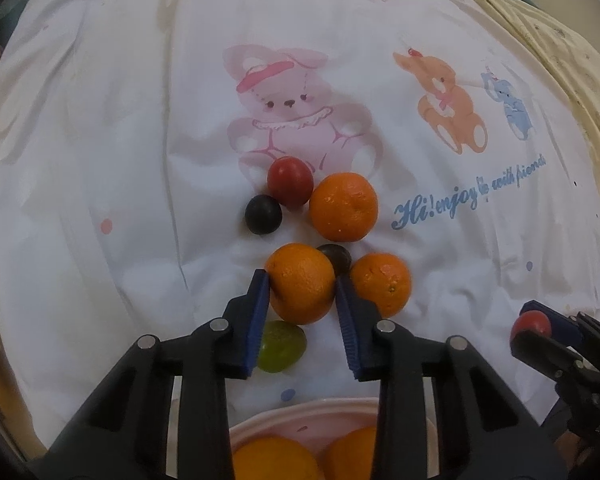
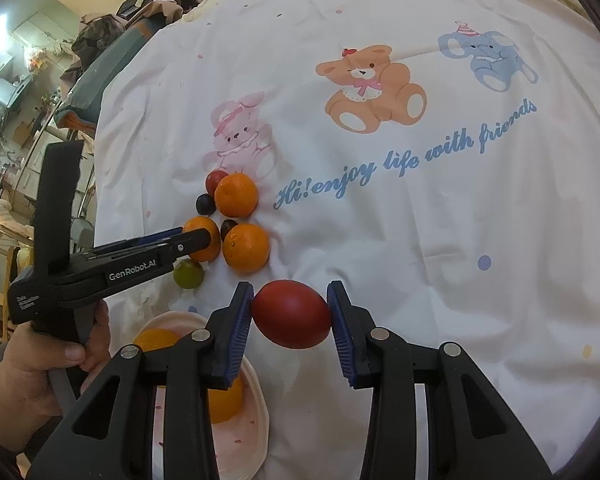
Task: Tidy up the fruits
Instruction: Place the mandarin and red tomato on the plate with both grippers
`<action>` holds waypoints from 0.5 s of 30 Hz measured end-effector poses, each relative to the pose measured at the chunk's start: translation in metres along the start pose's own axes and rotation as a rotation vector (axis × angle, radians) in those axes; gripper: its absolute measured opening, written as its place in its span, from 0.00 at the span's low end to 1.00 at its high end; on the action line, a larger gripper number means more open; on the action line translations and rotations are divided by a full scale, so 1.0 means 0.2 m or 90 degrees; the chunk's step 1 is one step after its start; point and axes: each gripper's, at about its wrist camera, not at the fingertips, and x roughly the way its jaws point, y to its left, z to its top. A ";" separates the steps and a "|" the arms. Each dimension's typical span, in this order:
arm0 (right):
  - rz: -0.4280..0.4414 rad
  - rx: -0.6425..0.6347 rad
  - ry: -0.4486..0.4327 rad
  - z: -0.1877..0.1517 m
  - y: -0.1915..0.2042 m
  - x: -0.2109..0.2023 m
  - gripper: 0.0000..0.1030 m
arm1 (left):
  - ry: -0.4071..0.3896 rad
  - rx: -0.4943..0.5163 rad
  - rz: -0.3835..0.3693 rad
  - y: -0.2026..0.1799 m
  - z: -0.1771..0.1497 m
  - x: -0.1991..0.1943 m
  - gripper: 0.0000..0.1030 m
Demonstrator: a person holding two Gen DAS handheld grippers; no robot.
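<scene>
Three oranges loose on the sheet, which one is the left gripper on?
The nearest orange, lowest-left of the three, just above the green fruit. The left gripper pads press both its sides; the other two oranges lie free.

The pink bowl [image 1: 320, 408] is cut off by the lower edge; the left tongs [image 1: 302, 280] hide part of the green fruit [image 1: 284, 346].

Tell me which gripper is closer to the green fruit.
Left. The left gripper grips an orange right beside the green fruit; the right gripper holds a red fruit farther away.
</scene>
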 end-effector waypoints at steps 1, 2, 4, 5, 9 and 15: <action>0.000 -0.002 0.000 0.00 0.00 0.00 0.39 | -0.003 0.003 0.001 -0.01 0.00 -0.02 0.28; -0.001 -0.005 0.000 0.00 0.01 0.00 0.39 | -0.008 0.005 0.003 -0.01 0.00 -0.03 0.28; -0.002 -0.011 -0.002 0.00 0.02 -0.01 0.39 | -0.020 0.009 0.008 -0.01 0.00 -0.08 0.28; -0.003 -0.013 -0.003 0.00 0.02 -0.01 0.39 | -0.026 0.010 0.009 -0.01 0.00 -0.10 0.28; -0.006 -0.016 -0.006 0.00 0.02 -0.01 0.39 | -0.057 0.010 0.018 -0.01 -0.01 -0.22 0.28; -0.014 -0.020 -0.014 0.00 0.03 -0.03 0.39 | -0.093 0.018 0.028 -0.01 -0.06 -0.38 0.28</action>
